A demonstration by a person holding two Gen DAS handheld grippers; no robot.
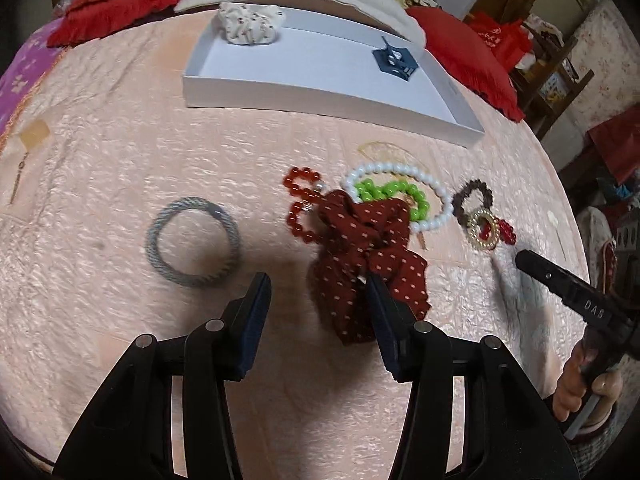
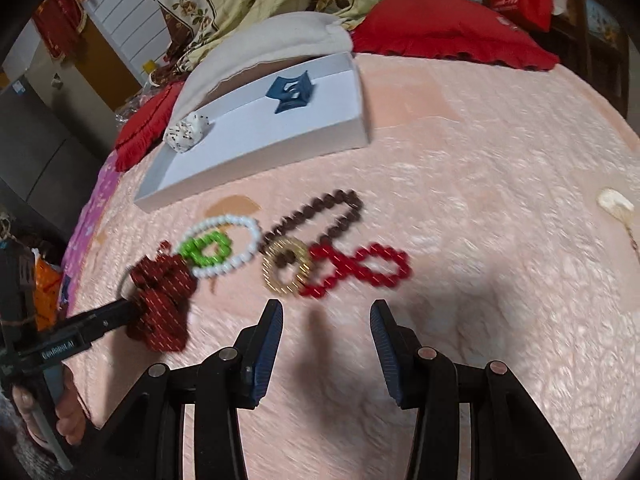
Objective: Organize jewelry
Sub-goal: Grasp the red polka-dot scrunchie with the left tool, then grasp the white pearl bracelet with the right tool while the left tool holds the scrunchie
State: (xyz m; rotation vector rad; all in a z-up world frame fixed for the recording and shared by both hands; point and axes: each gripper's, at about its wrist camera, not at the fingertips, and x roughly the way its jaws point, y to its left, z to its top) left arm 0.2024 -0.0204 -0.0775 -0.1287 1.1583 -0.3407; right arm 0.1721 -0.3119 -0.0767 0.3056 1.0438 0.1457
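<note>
We hold both jaws apart and empty over the bed. The dark red dotted scrunchie point(image 1: 368, 256) lies mid-bed, touching the left gripper point(image 1: 316, 284) at its right jaw — nearer than the right gripper point(image 2: 326, 308), which faces the red bead bracelet point(image 2: 360, 270) — the white box point(image 1: 320, 100) beyond.

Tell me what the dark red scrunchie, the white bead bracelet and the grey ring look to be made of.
Dark red scrunchie: soft woven fabric, matte, gathered into folds, printed with small pale dots.
White bead bracelet: smooth round beads with a glossy sheen, probably plastic or imitation pearl; which one cannot be told.
Grey ring: twisted cord or yarn, matte, with a rope-like spiral texture; likely an elastic hair tie.
</note>
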